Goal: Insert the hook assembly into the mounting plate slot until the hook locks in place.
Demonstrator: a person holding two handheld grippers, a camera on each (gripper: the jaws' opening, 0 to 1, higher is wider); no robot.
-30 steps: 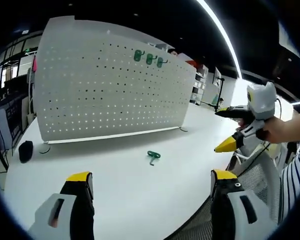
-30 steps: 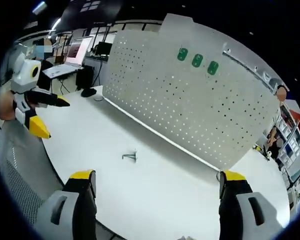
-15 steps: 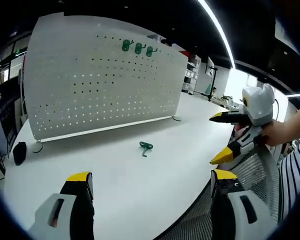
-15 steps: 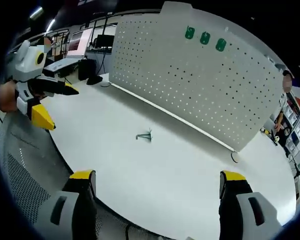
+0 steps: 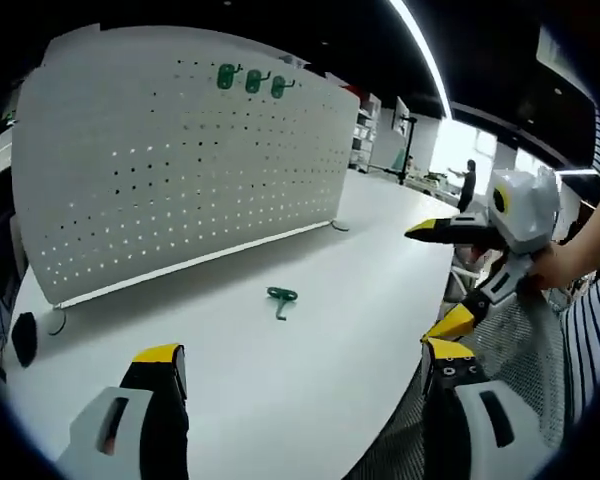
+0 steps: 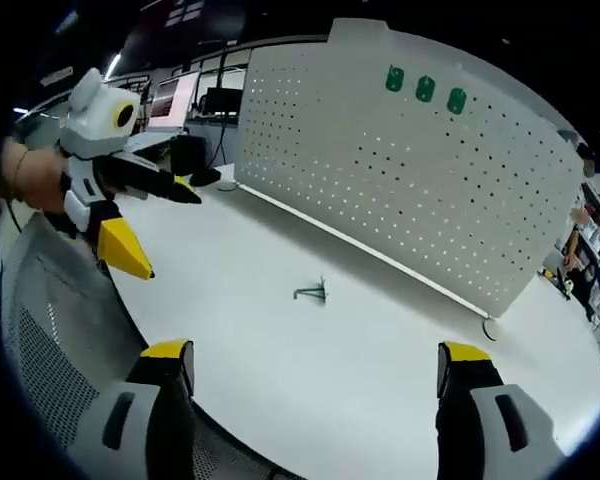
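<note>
A loose green hook (image 5: 280, 297) lies on the white table (image 5: 310, 380), in front of the upright white pegboard (image 5: 170, 160). Three green hooks (image 5: 251, 80) hang near the board's top. My left gripper (image 5: 305, 375) is open and empty, held above the table's near edge, well short of the loose hook. In the right gripper view the loose hook (image 6: 311, 292) lies mid-table before the pegboard (image 6: 420, 170) with its three hooks (image 6: 425, 89). My right gripper (image 6: 315, 372) is open and empty. Each gripper appears in the other's view: the right one (image 5: 458, 272), the left one (image 6: 150, 225), both open.
A black object (image 5: 23, 336) rests on the table at the pegboard's left foot. A grey mesh chair (image 6: 50, 330) stands by the table's edge. A hand (image 5: 570, 268) and striped sleeve hold the right gripper. Desks, monitors and shelves stand beyond.
Both views have swung as the hands moved. The two grippers have drawn closer to each other over the table's edge. The loose hook has stayed on the table.
</note>
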